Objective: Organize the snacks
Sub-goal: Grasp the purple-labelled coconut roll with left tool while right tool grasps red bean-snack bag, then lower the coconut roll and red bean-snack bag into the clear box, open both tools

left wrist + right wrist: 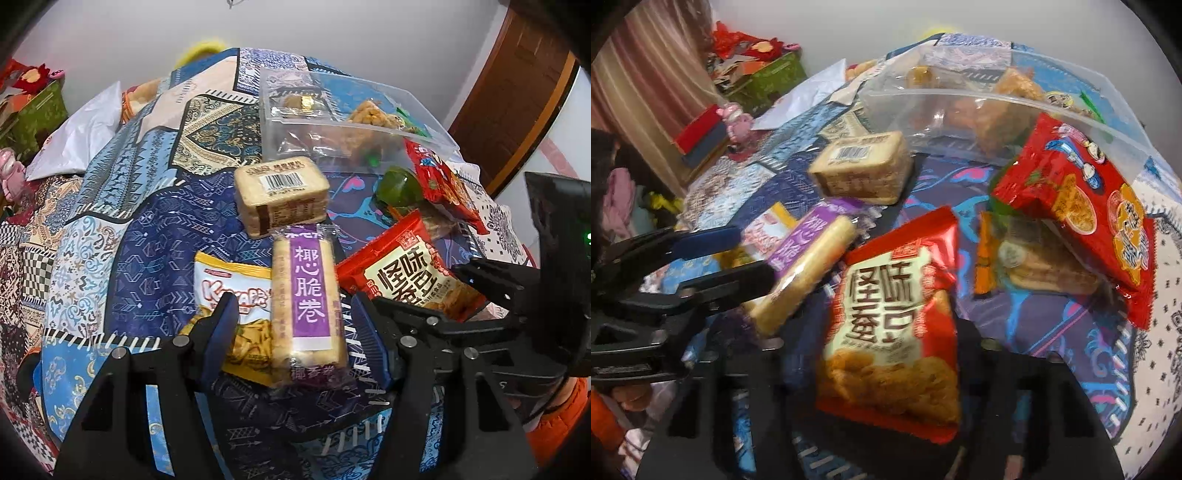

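My left gripper is open, its blue-padded fingers on either side of a purple-labelled wafer roll pack that lies partly on a yellow-and-white chip bag. The pack also shows in the right wrist view. My right gripper holds a red snack bag with Chinese characters, which hides its fingertips; the bag also shows in the left wrist view. A clear plastic bin with several snacks stands at the back. A beige biscuit pack lies in front of it.
Another red snack bag leans on the bin over a clear biscuit pack. A green packet lies near the bin. A patterned blue cloth covers the table. A white bag and green box sit far left.
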The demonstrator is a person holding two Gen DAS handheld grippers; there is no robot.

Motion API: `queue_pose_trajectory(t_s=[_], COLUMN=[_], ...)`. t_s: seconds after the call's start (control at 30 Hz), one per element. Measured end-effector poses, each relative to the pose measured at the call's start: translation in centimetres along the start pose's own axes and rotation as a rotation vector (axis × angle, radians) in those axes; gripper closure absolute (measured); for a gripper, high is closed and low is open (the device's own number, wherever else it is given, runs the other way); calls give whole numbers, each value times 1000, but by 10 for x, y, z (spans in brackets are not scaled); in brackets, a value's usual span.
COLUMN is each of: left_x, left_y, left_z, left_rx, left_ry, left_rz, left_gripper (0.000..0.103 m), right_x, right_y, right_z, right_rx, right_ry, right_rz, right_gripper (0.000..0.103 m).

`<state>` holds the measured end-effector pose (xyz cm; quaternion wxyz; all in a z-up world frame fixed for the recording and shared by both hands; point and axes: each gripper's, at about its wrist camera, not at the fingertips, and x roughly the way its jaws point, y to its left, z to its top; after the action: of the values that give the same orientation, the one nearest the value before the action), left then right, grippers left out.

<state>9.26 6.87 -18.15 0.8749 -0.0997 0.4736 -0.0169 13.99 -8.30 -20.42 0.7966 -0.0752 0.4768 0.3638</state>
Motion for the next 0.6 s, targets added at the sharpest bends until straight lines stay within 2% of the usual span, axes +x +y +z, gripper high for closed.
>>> queue_pose_trajectory(t_s=[0.17,0.3,0.4,0.5,0.6], left_x=[11,23,31,41,38], left_y=[-4,-7,-10,-12,-14], left_z=[0,3,4,3,2], left_rx=[-3,-4,8,7,20], left_ry=[24,44,45,60,35], left_rz=[-20,-15,-5,4,20], left_gripper=[50,52,53,57,58], right_x=[-14,-24,-30,-37,-43], right_y=[-10,-14,-20,-26,-27], right_z=[-6,-8,-9,-8,-6], right_rx=[47,45,65,83,81], right_ry=[-34,-59,-72,-89,-108], right_rz=[11,-34,-31,-30,-38], right_gripper=[67,69,71,73,74])
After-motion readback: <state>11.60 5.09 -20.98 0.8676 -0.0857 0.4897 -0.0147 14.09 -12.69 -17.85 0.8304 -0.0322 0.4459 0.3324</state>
